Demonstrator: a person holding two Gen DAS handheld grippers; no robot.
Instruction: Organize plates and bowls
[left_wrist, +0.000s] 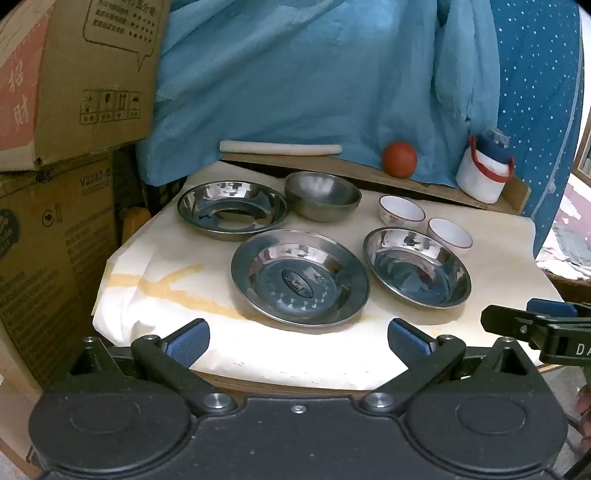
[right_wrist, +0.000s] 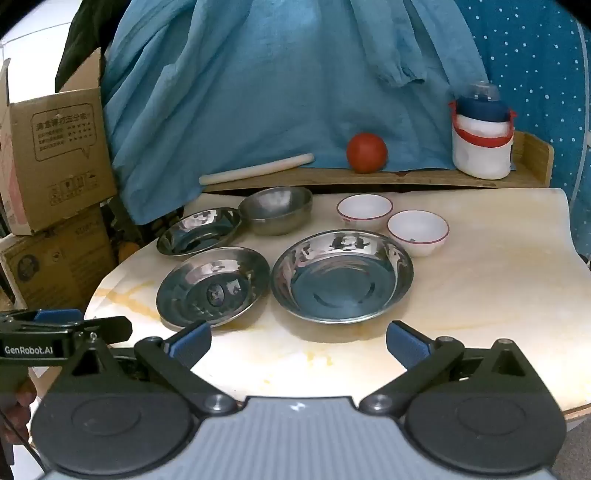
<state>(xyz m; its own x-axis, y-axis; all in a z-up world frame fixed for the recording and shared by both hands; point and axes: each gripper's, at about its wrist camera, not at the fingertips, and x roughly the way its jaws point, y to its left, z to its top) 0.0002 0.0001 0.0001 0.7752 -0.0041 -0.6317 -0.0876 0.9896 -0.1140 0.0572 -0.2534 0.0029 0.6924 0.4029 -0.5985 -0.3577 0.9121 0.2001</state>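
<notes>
From your left wrist camera, your left gripper (left_wrist: 298, 341) hangs over the table's near edge with its jaws wide apart and nothing between them. The table (left_wrist: 258, 354) is covered in a pale sheet with a yellowish stain toward its left edge. Closest to you, near the middle, lies a flat steel plate (left_wrist: 300, 282). Just right of it, apart from it, sits a deeper steel dish (left_wrist: 416, 266). A third steel dish (left_wrist: 232, 209) lies toward the far left corner, and a steel bowl (left_wrist: 322, 201) stands just beside it at the far edge. Two white bowls with red rims stand toward the far right: the farther white bowl (left_wrist: 402, 210), and the nearer white bowl (left_wrist: 450, 235) right behind the deeper dish's rim. On the wooden shelf (left_wrist: 515, 192) behind the table are a rolling pin (left_wrist: 280, 147), a red ball (left_wrist: 399, 161) and a white jug (left_wrist: 482, 173). Your right gripper (left_wrist: 532, 325) pokes in at the right edge.

From your right wrist camera, your right gripper (right_wrist: 298, 341) also hovers over the near edge, jaws spread wide and empty. The deeper dish (right_wrist: 341, 275) lies straight ahead, the flat plate (right_wrist: 213, 286) just left of it, and the third dish (right_wrist: 199, 230) and steel bowl (right_wrist: 275, 209) behind those. Both white bowls (right_wrist: 418, 232) stand toward the far right. Your left gripper (right_wrist: 74, 328) shows at the left edge.
</notes>
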